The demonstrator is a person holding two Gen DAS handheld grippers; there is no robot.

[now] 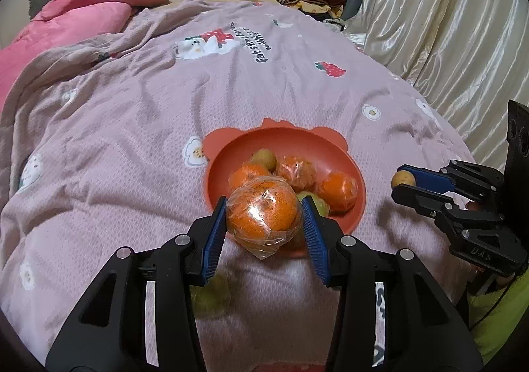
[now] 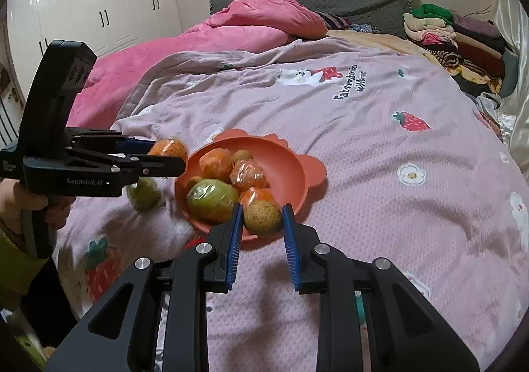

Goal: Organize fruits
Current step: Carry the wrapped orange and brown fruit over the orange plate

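We are in the carrying step of organizing the fruits: both grippers are loaded and held above the bed, close to the orange bowl (image 1: 287,137) that sits on the pink printed quilt (image 1: 139,127). Our left gripper (image 1: 264,211) is clamped on a wrapped orange (image 1: 264,215), its blue pads pressing the plastic film on either side, and in its own view the fruit hangs over the bowl's near rim. Our right gripper (image 2: 263,218) is closed on a small brown fruit (image 2: 263,218), which may be a kiwi, though we cannot tell for sure; it hangs just at the bowl's near edge. The bowl already holds several wrapped oranges (image 2: 215,164), a wrapped green fruit (image 2: 211,198) and a couple of small brownish ones. One more green fruit (image 2: 143,193) lies loose on the quilt beside the bowl, beneath the left gripper. As we judge it, the next move calls for bringing each fruit over a free spot in the bowl, lowering it until it rests, then parting the pads. The far side of the bowl looks barest, so we would aim there. The slick film on the orange could let it slip, and the soft quilt could let the bowl tip, so a gentle set-down seems wise. After that, the loose green fruit remains to be fetched.
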